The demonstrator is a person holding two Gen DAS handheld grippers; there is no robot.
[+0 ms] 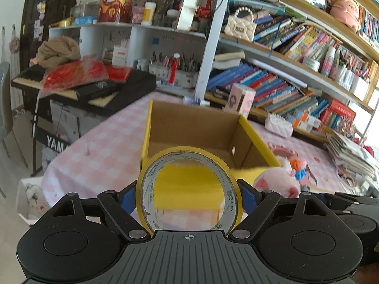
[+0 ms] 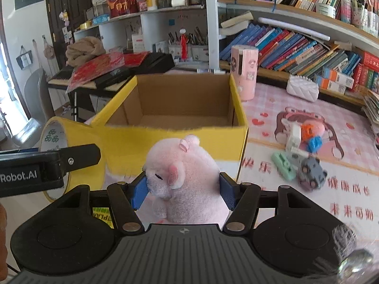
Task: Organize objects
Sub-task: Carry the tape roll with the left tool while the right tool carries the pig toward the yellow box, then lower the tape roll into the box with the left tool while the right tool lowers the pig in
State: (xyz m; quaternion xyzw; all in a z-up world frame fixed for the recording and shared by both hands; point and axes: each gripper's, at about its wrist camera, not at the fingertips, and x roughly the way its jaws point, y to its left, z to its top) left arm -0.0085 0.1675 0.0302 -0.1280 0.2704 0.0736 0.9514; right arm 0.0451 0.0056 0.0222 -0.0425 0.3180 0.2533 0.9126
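Note:
My left gripper (image 1: pixel 188 193) is shut on a roll of yellow tape (image 1: pixel 233 189), held upright just in front of the open yellow cardboard box (image 1: pixel 189 120). My right gripper (image 2: pixel 182 187) is shut on a pink plush toy (image 2: pixel 187 165), held in front of the same box (image 2: pixel 180 99), whose inside looks empty. The tape roll (image 2: pixel 51 132) and left gripper show at the left of the right wrist view. The plush (image 1: pixel 277 182) shows at the right of the left wrist view.
Small toys lie on the pink checked table to the right of the box: a green piece (image 2: pixel 283 163), a grey toy car (image 2: pixel 311 174), an orange and blue toy (image 2: pixel 310 135). A pink cylinder (image 2: pixel 244 71) and white purse (image 2: pixel 302 87) stand behind. Bookshelves line the back; a keyboard (image 2: pixel 111 73) stands left.

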